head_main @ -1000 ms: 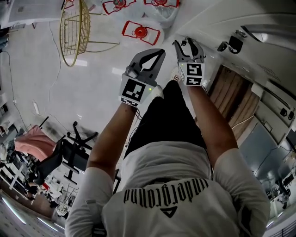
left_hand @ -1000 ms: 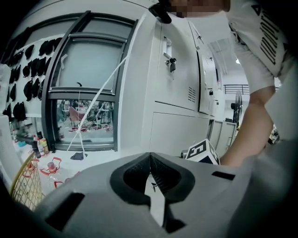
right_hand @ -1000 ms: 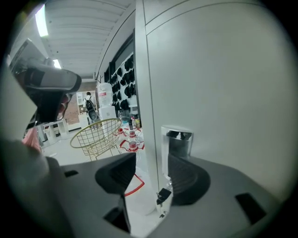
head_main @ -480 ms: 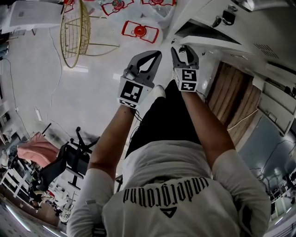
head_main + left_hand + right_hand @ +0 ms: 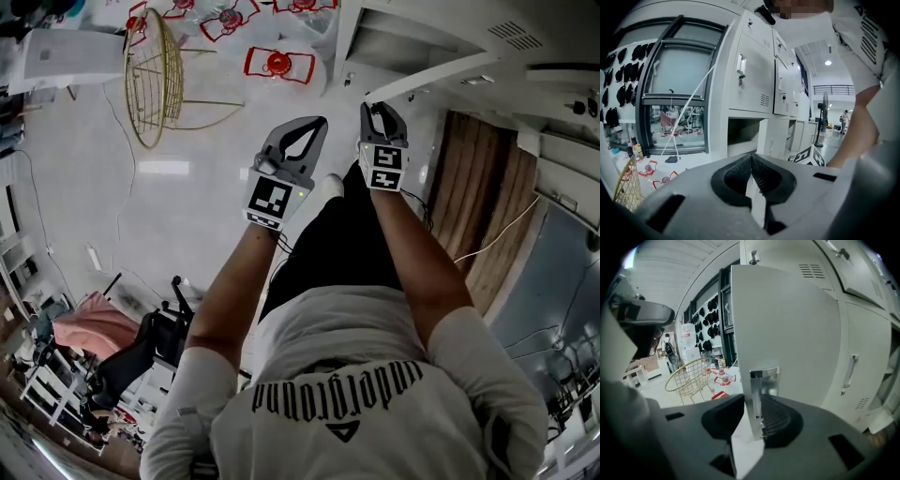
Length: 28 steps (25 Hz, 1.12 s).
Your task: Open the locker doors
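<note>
Right gripper view shows the right tongs (image 5: 754,405), which have just been closing, clamped on the free edge of the locker door (image 5: 787,329); its metal handle plate (image 5: 764,380) sits between the pads and rises just above them. Beside them the left tongs (image 5: 751,161) are together and empty, with an open compartment (image 5: 743,136) ahead. The bite looks narrow on smooth metal, so a pull that ignores the door's swing could let the pads slide off
</note>
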Tool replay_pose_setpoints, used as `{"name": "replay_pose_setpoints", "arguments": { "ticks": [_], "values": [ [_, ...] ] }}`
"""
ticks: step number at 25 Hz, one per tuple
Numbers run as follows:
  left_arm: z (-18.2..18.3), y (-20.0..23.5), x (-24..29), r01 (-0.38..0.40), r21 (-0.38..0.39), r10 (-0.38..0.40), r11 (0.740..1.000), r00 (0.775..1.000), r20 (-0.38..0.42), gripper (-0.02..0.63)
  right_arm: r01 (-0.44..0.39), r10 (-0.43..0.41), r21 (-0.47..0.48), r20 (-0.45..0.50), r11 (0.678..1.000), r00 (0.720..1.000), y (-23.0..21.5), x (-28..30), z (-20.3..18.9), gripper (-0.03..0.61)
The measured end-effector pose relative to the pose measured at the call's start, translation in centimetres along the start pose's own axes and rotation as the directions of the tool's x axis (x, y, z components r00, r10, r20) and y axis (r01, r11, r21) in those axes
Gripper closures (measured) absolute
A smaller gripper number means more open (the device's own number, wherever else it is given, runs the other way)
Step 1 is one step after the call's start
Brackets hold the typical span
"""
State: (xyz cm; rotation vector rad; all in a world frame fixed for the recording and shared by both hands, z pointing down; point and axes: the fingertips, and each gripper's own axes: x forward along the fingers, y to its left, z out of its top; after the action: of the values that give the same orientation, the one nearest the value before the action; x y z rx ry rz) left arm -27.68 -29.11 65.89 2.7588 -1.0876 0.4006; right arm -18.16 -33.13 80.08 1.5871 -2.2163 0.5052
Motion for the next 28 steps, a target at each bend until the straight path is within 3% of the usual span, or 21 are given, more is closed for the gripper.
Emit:
{"name": "replay_pose_setpoints", "arguments": {
  "ticks": [13,21,28],
  "values": [
    [-0.7,-8.9,2.3,0.177,0.006,-0.177,0.984,0.984,-0.016,0.606,-0.024,0.016,-0.109,-0.074,0.994,0.997,-3.5,-9.3,-5.2,0.497],
    [0.1,-13.5,6.1,0.255,0.014,-0.254,0.967,0.966,-0.040,0.606,0.015,-0.023,-0.077,-0.099,0.997,0.995,-9.3,-14.5,-7.5,0.529],
    [0.3,-16.7,8.1,0.269,0.024,-0.267,0.963,0.961,-0.066,0.606,0.044,-0.051,-0.078,-0.101,0.996,0.994,-14.5,-17.4,-8.9,0.535]
  ]
}}
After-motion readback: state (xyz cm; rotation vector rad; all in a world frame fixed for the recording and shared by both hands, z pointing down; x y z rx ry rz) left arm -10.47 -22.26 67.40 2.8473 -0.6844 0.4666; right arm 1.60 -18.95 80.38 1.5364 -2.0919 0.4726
